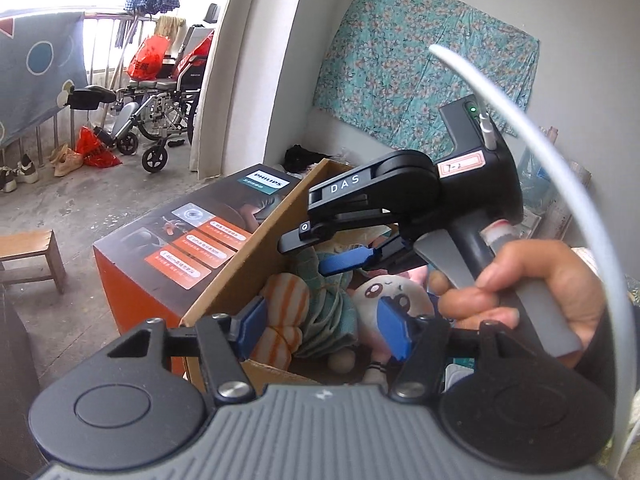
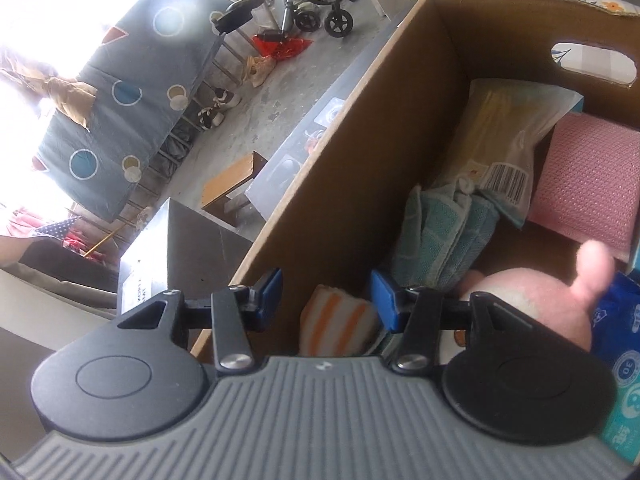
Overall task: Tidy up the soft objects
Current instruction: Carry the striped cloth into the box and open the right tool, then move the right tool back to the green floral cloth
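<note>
Toys and cloths already fill the cardboard box [image 2: 360,140]: striped toy [image 2: 336,320], green towel [image 2: 440,232], pink plush [image 2: 532,300]. Left gripper [image 1: 320,328] and right gripper [image 2: 326,296] hover half-open and empty above it; sorting looks mostly done.

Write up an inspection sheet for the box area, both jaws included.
Surface: open cardboard box beside an orange printed carton; concrete floor.
Job's things: inside the box, an orange-striped plush, a teal towel, a white plush with a face, a pink plush, a pink knit cushion.
Clutter: bagged packet with barcode, blue tissue pack.
Grippers: left gripper open above the plush toys; right gripper open, jaws empty, over the box.
Cables: white cable arcing from the right gripper's handle.
Surroundings: wheelchair, wooden stool, floral cloth on the wall, shoes.
</note>
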Tool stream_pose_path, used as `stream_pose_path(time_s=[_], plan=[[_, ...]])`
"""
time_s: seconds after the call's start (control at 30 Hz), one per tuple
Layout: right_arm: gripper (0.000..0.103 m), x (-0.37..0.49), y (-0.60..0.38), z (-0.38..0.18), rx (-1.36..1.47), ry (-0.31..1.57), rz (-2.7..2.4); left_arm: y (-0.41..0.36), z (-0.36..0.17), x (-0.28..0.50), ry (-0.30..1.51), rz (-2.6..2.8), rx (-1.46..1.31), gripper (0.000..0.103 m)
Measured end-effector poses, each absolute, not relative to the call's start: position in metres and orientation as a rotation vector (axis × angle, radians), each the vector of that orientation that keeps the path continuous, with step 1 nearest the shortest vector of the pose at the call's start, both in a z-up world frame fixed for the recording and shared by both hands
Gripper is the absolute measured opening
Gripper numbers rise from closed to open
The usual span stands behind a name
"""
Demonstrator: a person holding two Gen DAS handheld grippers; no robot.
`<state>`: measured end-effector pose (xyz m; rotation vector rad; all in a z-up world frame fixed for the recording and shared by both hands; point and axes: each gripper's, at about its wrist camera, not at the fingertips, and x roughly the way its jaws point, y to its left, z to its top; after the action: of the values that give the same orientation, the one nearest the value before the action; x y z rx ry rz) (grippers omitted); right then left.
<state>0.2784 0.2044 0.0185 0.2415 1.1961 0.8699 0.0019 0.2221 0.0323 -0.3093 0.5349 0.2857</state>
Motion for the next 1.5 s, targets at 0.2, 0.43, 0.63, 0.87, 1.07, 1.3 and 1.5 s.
stream_pose_path(time_s=[0.2, 0.43, 0.63, 0.87, 1.07, 1.3, 1.5], plan=[[0.049, 0.271, 0.186, 0.032, 0.268, 1.152, 0.875, 0.22, 0.037, 0.005, 0.522, 0.266, -0.303, 0.061], [0.054, 0.248, 0.126, 0.061, 0.325, 1.046, 0.823, 0.193, 0.043, 0.017, 0.509, 0.17, -0.271, 0.073], [0.063, 0.226, 0.043, 0.077, 0.371, 0.958, 0.702, 0.155, 0.042, 0.037, 0.537, 0.056, -0.206, 0.084], [0.068, 0.186, -0.077, 0.073, 0.466, 0.863, 0.496, 0.096, 0.03, 0.056, 0.569, -0.108, -0.156, 0.086], [0.068, 0.141, -0.156, 0.049, 0.538, 0.825, 0.325, 0.037, 0.017, 0.061, 0.608, -0.257, -0.085, 0.086], [0.069, 0.101, -0.219, 0.015, 0.57, 0.836, 0.183, -0.022, -0.005, 0.058, 0.66, -0.388, -0.032, 0.086], [0.069, 0.086, -0.255, -0.017, 0.586, 0.885, 0.117, -0.061, -0.029, 0.055, 0.694, -0.424, 0.015, 0.084]])
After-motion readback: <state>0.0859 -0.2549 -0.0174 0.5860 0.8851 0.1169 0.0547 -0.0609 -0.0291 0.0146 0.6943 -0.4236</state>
